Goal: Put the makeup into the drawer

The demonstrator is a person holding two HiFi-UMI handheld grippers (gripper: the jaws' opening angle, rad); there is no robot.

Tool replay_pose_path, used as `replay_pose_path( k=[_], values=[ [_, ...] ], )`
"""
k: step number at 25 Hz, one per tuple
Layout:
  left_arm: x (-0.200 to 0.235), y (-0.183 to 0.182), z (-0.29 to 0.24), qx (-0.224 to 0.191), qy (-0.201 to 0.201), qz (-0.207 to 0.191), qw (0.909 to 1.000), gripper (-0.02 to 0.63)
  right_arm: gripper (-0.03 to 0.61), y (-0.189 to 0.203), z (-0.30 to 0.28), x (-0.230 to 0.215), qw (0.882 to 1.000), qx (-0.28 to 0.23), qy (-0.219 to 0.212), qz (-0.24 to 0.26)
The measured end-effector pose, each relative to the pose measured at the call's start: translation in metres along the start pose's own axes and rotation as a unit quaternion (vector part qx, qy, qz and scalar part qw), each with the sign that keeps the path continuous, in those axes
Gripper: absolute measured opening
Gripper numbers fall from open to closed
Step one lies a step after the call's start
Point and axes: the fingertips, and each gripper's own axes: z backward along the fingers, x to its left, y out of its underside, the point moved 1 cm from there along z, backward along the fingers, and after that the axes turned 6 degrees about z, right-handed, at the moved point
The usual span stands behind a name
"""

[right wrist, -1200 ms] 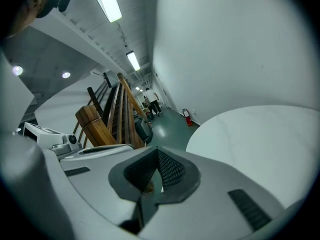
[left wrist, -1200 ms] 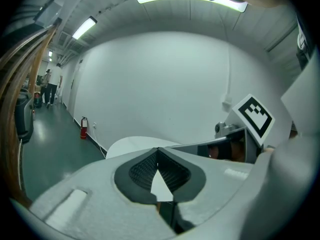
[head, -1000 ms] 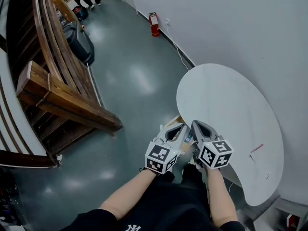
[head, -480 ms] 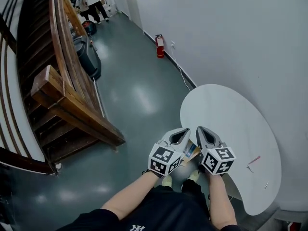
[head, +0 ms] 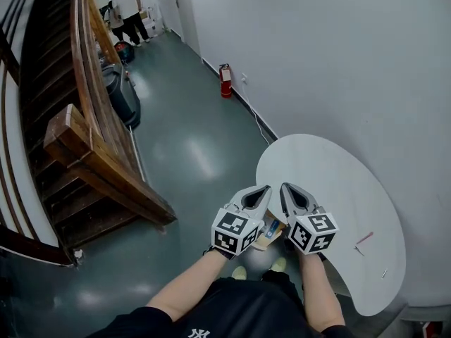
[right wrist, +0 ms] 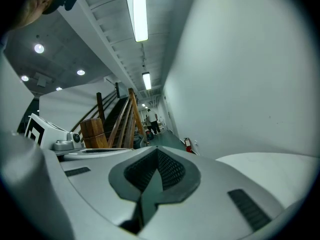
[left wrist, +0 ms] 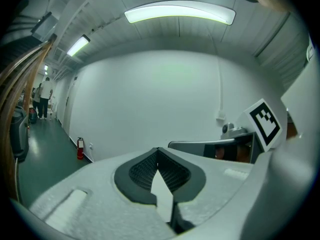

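In the head view my left gripper and right gripper are held side by side at the near left rim of the round white table. Both are shut with nothing between the jaws. The left gripper view shows its tips meeting against the bare white wall. In the right gripper view the tips meet too, pointing down the corridor. A thin pink stick lies on the table near its right edge, far from both grippers. A small brown thing with a blue patch shows between and below the grippers, mostly hidden.
A wooden staircase with a heavy handrail fills the left. A red fire extinguisher stands by the wall, and a cable runs along the skirting. A black bin and people are far down the corridor. Dark green floor lies between.
Both grippers have risen together and stay side by side and shut. The view has lifted, and shoes now show on the floor below the grippers.
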Motion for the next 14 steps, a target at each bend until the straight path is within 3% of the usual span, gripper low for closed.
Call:
replay_pose_path(
  k=[14],
  values=[
    [0.018,-0.008,-0.011,-0.007,-0.004,0.003,1.0,0.009,0.015,-0.008,-0.021,-0.004,1.0,-0.005,0.001,0.003]
  ],
)
